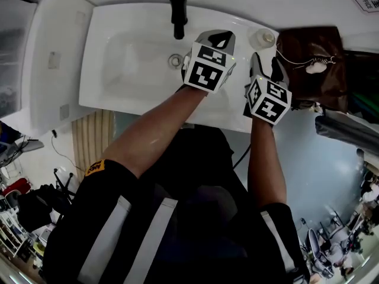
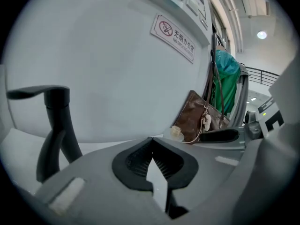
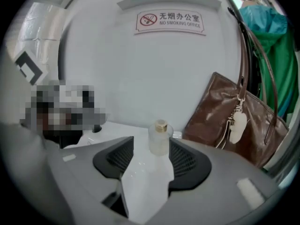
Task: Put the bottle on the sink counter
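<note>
The right gripper (image 3: 151, 149), jaws apart and empty, faces the upright bottle (image 3: 159, 137) standing just ahead on the sink counter (image 1: 240, 23) beside a brown bag (image 3: 225, 116); the left gripper (image 2: 151, 142), closed, sits farther away.

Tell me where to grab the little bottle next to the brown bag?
Grip the bottle round its wide frosted body, below the narrow gold cap. It stands upright on the sink counter with the wall behind and the brown bag close on one side, so probably come level from the front, with the jaws either side of the body.
</note>
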Demonstrator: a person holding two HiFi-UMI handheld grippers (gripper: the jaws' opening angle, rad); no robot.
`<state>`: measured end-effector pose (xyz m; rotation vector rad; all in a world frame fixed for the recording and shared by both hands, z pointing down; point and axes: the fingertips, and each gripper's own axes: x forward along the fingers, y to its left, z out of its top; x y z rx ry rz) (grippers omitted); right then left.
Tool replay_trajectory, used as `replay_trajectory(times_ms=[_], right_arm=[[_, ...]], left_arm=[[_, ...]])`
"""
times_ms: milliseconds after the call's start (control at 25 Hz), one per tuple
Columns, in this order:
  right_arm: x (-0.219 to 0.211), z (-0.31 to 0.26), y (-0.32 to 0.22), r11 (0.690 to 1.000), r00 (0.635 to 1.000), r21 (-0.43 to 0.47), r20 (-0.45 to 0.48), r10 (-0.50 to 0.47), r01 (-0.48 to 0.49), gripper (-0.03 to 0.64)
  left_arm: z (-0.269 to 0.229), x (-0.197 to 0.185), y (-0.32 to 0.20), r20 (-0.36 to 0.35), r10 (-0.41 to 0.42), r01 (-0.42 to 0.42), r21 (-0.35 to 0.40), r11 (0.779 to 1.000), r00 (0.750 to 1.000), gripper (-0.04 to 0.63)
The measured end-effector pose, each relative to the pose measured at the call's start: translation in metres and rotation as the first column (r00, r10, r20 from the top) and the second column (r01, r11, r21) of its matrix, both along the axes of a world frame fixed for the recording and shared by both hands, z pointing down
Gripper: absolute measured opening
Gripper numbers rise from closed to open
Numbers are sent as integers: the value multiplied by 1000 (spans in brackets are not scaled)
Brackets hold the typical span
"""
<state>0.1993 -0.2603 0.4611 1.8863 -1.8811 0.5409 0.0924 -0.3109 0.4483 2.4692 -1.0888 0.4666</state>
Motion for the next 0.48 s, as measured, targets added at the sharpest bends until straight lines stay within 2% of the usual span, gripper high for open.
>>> replay_trajectory(times_ms=[320,480], right_arm=[[-40,-38,36,997,1000,80,24,12,-14,97],[-59,-49,55,995,1000,99,25,18,-21,31]], left_arm=[[-29,-22,37,1,42,-42,106,993,999,-2],[-37,-46,63,6,43,-44,135,990,999,-2]])
